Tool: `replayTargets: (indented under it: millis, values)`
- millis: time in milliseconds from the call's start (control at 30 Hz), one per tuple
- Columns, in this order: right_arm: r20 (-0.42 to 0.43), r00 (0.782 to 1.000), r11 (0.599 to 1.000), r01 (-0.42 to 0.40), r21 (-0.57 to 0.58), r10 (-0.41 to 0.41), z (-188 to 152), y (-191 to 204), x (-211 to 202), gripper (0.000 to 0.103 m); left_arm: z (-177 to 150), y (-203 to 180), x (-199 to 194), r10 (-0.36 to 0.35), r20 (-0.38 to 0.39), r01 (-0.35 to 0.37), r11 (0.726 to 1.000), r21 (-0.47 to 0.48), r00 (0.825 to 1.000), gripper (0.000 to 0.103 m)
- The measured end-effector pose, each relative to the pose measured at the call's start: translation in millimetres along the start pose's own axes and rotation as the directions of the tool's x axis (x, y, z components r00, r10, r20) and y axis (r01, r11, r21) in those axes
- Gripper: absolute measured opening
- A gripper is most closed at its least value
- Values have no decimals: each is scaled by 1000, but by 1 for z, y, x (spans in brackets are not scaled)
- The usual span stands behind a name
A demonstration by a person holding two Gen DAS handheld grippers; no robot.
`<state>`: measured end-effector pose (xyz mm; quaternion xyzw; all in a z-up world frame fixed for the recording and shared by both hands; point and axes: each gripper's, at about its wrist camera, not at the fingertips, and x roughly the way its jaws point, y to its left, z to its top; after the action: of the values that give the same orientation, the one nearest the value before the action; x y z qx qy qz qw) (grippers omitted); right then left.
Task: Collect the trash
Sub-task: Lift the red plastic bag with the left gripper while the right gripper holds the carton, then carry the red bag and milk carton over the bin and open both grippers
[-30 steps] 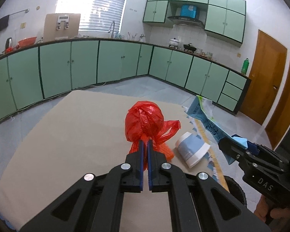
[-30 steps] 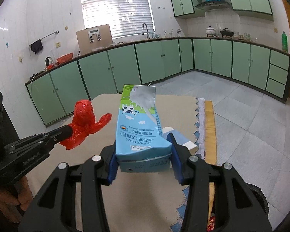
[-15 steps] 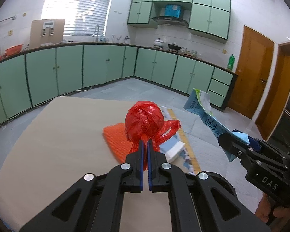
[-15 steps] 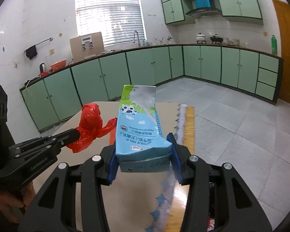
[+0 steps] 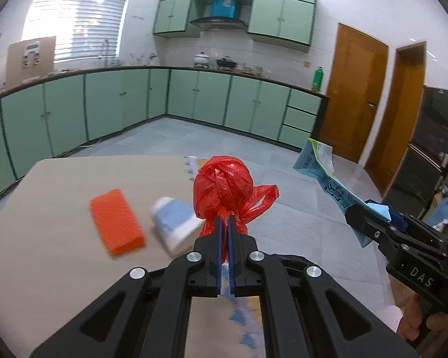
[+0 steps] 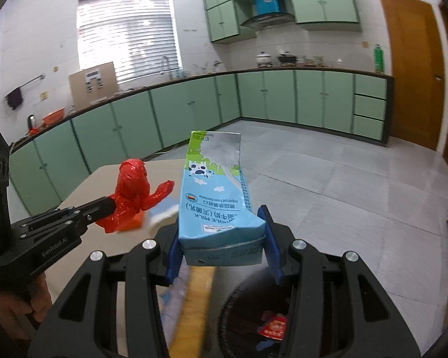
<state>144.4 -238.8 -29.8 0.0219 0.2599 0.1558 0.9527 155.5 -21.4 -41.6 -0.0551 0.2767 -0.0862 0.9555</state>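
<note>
right gripper [image 6: 222, 247]: gripping a milk carton [image 6: 216, 192] by its base, long axis pointing away, and hanging just above what is probably a dark bin [image 6: 254, 322] off the table's [image 5: 59, 203] edge. left gripper [image 5: 223, 232]: pinching a red bag [image 5: 224, 188], farther from the bin.

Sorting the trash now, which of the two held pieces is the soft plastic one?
The red plastic bag, pinched in the left gripper; the right gripper holds a stiff blue milk carton.
</note>
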Motion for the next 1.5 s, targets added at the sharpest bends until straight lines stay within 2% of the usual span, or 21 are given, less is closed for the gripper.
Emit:
replayTargets:
  millis: [333,633,1133,1167,1233,1267,1300,1433,1500]
  values:
    - [-18,991,990,131,55,-130,-28,-55,-18,44,-11,-57,25,-99,-32,101,993,55,995,3]
    - [-66,976,970,213,118,-206,-60,-97,-21,44,-27,-99,59,-154,-112,164,983,86,982,3]
    - [-215,948,944,273,182,-233,-104,-132,13,45,-57,-135,111,-173,-254,207,972,112,952,5]
    - [-223,946,944,277,181,-235,-103,-131,15,46,-58,-135,112,-173,-260,208,972,111,950,7]
    - [-242,941,943,283,175,-237,-103,-134,21,55,-57,-135,114,-177,-265,212,971,111,948,18]
    - [-248,938,942,288,171,-242,-103,-133,24,61,-57,-135,114,-178,-262,213,971,113,948,29]
    - [-247,936,940,297,167,-252,-103,-133,25,62,-55,-135,114,-177,-258,212,971,114,950,37]
    - [-240,933,934,314,172,-269,-102,-132,26,73,-51,-130,113,-175,-250,206,973,106,952,42]
    - [-229,932,930,322,177,-280,-100,-135,25,87,-48,-125,111,-169,-243,197,976,96,955,47]
